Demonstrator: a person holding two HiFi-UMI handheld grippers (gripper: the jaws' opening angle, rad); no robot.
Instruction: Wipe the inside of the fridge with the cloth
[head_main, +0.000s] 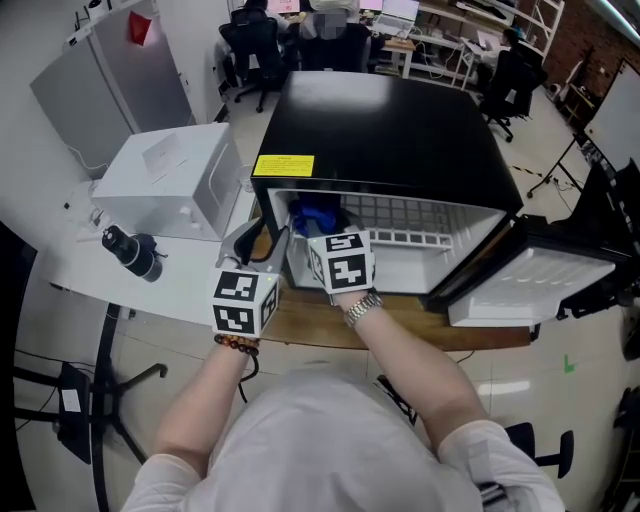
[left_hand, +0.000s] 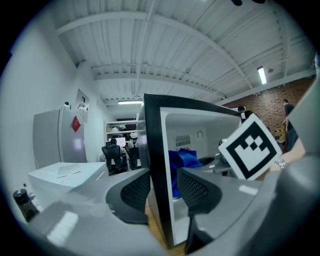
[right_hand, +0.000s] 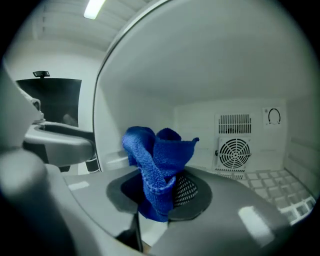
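Where the head view looks down, the black fridge (head_main: 400, 130) sits on a wooden table (head_main: 400, 325) with its door (head_main: 540, 285) swung open to the right. The left gripper (head_main: 262, 243) is at its front left edge. The right gripper (head_main: 322, 238) reaches into the opening, with the blue cloth (head_main: 315, 217) just ahead.

The left gripper view adds that its 2 jaws, half apart, clamp the fridge's left wall, 1 pad on each face.

Only the right gripper view shows the cloth pinched, bunched upright, between narrow jaws inside the fridge, and a round fan grille (right_hand: 234, 152) on the back wall.
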